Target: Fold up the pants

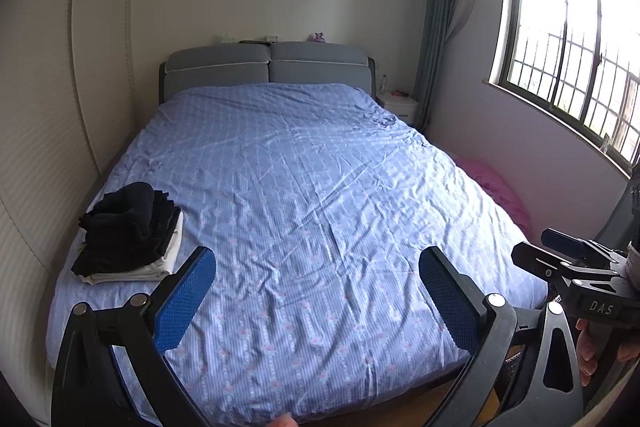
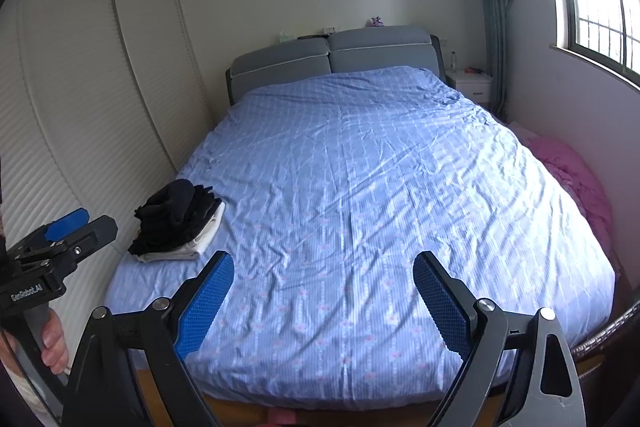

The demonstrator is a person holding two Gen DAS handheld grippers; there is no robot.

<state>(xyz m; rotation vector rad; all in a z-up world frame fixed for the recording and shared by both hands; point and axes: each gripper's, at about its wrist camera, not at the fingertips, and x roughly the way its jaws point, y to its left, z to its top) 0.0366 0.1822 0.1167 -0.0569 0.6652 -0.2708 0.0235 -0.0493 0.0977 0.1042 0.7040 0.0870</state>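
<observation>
Filling most of both views, the bed [image 1: 304, 195] lies under a rumpled blue patterned cover, broad and bare in the middle, likely the place for spreading and folding. At about nine o'clock on it, close to the left edge by the wardrobe [image 1: 44, 115], sits a pile of clothes [image 1: 132, 231]: dark garments on top of a pale folded one. The pants are presumably among the dark pieces, though I cannot tell which; the pile seems parked aside to keep the folding area free. A pink bundle [image 1: 500, 191] lies off the bed at three o'clock, below the window [image 1: 572, 55]. The left gripper [image 1: 318, 301] and the right gripper [image 2: 324, 301] hover at six o'clock over the foot of the bed, fingers [image 2: 208, 301] spread wide and holding nothing, ready to reach for a garment.
</observation>
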